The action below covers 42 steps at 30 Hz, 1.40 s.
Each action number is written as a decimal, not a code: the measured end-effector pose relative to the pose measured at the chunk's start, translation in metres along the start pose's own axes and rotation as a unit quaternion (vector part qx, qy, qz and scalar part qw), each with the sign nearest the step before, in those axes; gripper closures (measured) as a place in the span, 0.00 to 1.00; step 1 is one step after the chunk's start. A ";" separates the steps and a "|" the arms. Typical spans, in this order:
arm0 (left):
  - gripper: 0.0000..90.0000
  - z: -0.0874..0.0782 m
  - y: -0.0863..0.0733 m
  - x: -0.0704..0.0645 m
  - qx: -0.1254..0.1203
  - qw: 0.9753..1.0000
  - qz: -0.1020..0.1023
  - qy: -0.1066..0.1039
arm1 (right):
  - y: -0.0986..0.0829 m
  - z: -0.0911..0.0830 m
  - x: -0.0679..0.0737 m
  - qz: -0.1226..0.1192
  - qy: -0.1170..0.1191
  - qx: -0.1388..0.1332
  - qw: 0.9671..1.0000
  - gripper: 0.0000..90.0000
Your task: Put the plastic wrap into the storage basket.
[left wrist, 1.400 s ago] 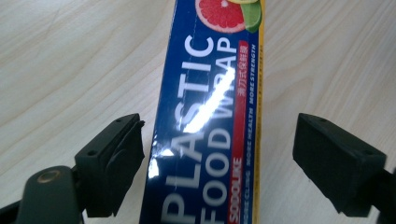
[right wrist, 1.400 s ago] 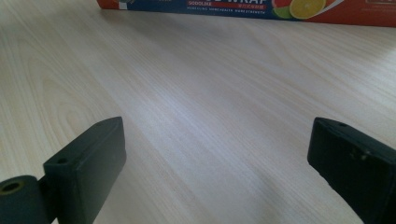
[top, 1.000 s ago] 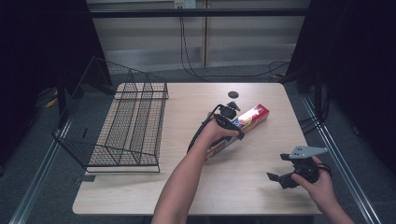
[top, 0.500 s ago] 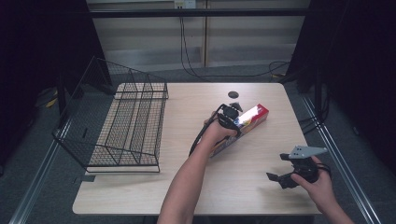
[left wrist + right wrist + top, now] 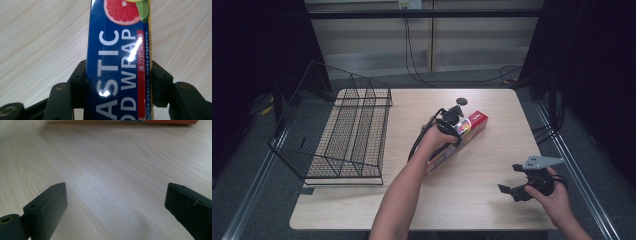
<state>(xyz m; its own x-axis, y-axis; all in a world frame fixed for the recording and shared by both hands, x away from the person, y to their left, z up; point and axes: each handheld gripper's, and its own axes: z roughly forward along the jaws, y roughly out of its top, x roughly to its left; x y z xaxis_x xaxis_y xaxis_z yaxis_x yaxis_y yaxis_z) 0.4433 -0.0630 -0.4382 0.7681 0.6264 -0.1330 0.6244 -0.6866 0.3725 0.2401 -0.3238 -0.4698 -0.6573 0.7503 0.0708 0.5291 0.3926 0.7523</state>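
1. High view: your left hand-held gripper (image 5: pixel 455 121) sits directly over the plastic wrap box (image 5: pixel 462 137), which lies flat and slantwise on the surface (image 5: pixel 492 200). The box's red end pokes out beyond the gripper, and its other end runs back under your left hand (image 5: pixel 437 137). Your right hand-held gripper (image 5: pixel 512 190) is well apart from the box, low over bare wood. A wire rack (image 5: pixel 349 132) stands off to the far side of your left arm, and a small dark disc (image 5: pixel 461 101) lies just beyond the left hand-held gripper.
2. Left gripper view: the plastic wrap box (image 5: pixel 118 62) runs lengthwise straight between your jaws. Both jaws press against its long sides, so your left hand-held gripper (image 5: pixel 118 85) is closed on the box, which rests on the surface (image 5: pixel 42 37).
3. Right gripper view: your right hand-held gripper (image 5: pixel 115 202) stands wide open, with bare surface (image 5: pixel 112 170) between the jaws. The box's edge (image 5: pixel 150 121) lies far ahead.
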 end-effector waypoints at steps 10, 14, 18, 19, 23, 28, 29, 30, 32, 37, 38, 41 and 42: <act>0.49 -0.035 -0.006 0.019 -0.014 1.000 -0.026 0.008 | 0.000 0.000 0.001 0.000 -0.001 0.001 1.000 0.05; 0.49 -0.045 -0.009 0.024 -0.017 0.999 -0.047 0.009 | 0.000 0.000 0.001 0.001 -0.001 0.001 1.000 0.05; 0.49 -0.055 -0.012 0.029 -0.016 0.999 -0.048 0.012 | 0.000 0.000 0.001 0.000 0.001 0.000 1.000 0.05; 0.49 -0.063 -0.013 0.031 -0.016 0.999 -0.048 0.018 | 0.000 0.000 0.001 0.003 0.000 0.000 1.000 0.05; 0.49 -0.076 -0.016 0.036 -0.023 0.997 -0.066 0.021 | 0.000 0.000 0.001 0.003 -0.002 0.000 1.000 0.05; 0.49 -0.097 -0.018 0.043 -0.025 0.997 -0.073 0.027 | 0.000 0.001 0.001 0.001 0.001 -0.001 1.000 0.05; 0.49 -0.099 -0.019 0.043 -0.024 0.996 -0.077 0.026 | 0.000 0.001 0.001 -0.001 0.001 -0.002 1.000 0.05; 0.49 -0.103 -0.020 0.045 -0.026 0.996 -0.075 0.030 | 0.000 0.001 0.001 0.000 0.001 -0.001 1.000 0.05; 0.49 -0.110 -0.021 0.047 -0.022 0.996 -0.077 0.031 | 0.001 0.001 0.002 0.002 0.000 -0.001 1.000 0.05; 0.49 -0.122 -0.023 0.050 -0.032 0.994 -0.097 0.032 | 0.001 0.002 0.002 -0.001 -0.001 -0.001 1.000 0.05; 0.49 -0.127 -0.024 0.051 -0.034 0.994 -0.102 0.034 | 0.001 0.002 0.002 -0.001 -0.001 -0.002 1.000 0.05; 0.49 -0.134 -0.025 0.054 -0.038 0.993 -0.104 0.033 | 0.001 0.002 0.002 -0.001 0.000 -0.001 1.000 0.05; 0.49 -0.137 -0.025 0.056 -0.032 0.995 -0.090 0.034 | 0.001 0.002 0.002 -0.002 -0.001 0.000 1.000 0.05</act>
<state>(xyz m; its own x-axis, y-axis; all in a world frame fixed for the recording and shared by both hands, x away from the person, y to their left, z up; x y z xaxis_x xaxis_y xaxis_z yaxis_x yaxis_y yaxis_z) 0.4516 0.0398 -0.3291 0.6325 0.7616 -0.1413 0.7388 -0.5383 0.4055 0.2401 -0.3212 -0.4701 -0.6588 0.7493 0.0669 0.5260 0.3952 0.7531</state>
